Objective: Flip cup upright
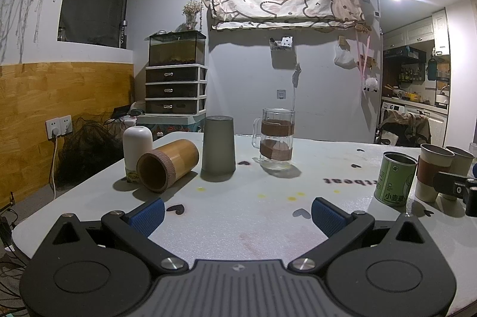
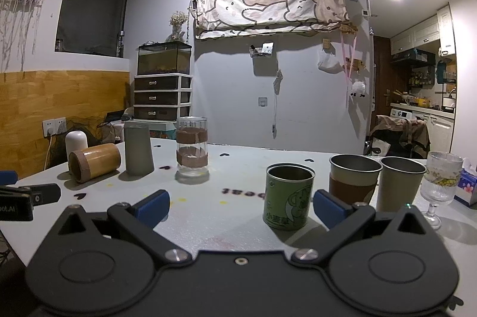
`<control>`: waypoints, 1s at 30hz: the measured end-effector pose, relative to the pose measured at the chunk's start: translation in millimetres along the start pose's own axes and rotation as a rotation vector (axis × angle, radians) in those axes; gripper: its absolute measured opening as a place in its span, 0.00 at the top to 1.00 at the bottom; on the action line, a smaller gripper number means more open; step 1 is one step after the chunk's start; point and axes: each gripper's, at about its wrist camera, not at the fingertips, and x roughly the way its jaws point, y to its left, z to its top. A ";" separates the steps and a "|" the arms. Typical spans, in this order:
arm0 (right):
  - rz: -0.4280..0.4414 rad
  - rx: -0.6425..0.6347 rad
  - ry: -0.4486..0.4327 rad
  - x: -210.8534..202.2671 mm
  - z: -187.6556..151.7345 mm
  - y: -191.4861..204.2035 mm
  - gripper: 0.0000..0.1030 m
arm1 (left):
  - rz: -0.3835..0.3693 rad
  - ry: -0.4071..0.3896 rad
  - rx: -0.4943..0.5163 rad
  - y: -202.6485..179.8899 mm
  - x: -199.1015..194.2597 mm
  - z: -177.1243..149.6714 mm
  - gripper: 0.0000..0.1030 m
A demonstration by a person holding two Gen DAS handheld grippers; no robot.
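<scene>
A grey cup [image 1: 218, 144] stands upside down on the white table [image 1: 238, 215], also in the right wrist view [image 2: 137, 148]. A bamboo cup [image 1: 167, 168] lies on its side to its left, mouth toward me, and shows in the right wrist view [image 2: 94, 162]. A white cup [image 1: 137, 148] stands upside down behind it. My left gripper [image 1: 237, 214] is open and empty, near the table's front, well short of the cups. My right gripper [image 2: 241, 205] is open and empty, with a green tin [image 2: 287, 194] standing between its fingertips but farther out.
A glass mug with brown bands [image 1: 275, 138] stands upright mid-table. A sleeved paper cup [image 2: 353, 178], a plain grey cup [image 2: 399, 183] and a stemmed glass [image 2: 439, 183] stand at right, with a tissue box [image 2: 468, 186] beyond. The other gripper shows at each view's edge [image 1: 459, 187].
</scene>
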 end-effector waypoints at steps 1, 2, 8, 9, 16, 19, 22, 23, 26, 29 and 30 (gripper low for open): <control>-0.001 0.000 0.000 -0.1 -0.3 -0.1 0.00 | 0.000 0.000 0.000 0.0 0.0 0.0 0.00; -0.001 0.000 0.000 -0.1 -0.4 -0.1 0.00 | 0.000 0.001 0.000 -0.1 0.0 0.0 0.00; -0.001 0.000 0.001 0.5 -0.8 -0.5 0.00 | 0.000 0.001 0.000 0.0 0.0 0.0 0.00; -0.001 0.000 0.001 0.5 -0.8 -0.6 0.00 | 0.000 0.002 -0.001 -0.1 0.0 0.0 0.00; -0.002 0.000 0.001 0.1 -1.3 -1.4 0.00 | -0.001 0.001 0.000 0.0 0.0 0.0 0.00; -0.002 0.000 0.001 -0.1 -1.5 -1.9 0.00 | 0.000 0.003 -0.001 0.1 0.0 0.0 0.00; -0.002 0.000 0.001 -0.1 -1.6 -2.3 0.00 | 0.001 0.003 -0.001 0.0 0.0 0.0 0.00; -0.002 0.000 0.002 -0.1 -1.3 -2.1 0.00 | 0.000 0.003 -0.001 0.0 0.0 0.0 0.00; -0.002 0.000 0.001 -0.3 -1.8 -2.5 0.00 | 0.000 0.003 0.000 -0.1 0.0 0.0 0.00; -0.002 0.000 0.001 -0.3 -1.7 -2.5 0.00 | 0.000 0.003 -0.001 0.0 0.0 0.0 0.00; -0.002 -0.001 0.002 -0.2 -1.2 -2.0 0.00 | 0.000 0.003 0.000 -0.1 -0.1 0.0 0.00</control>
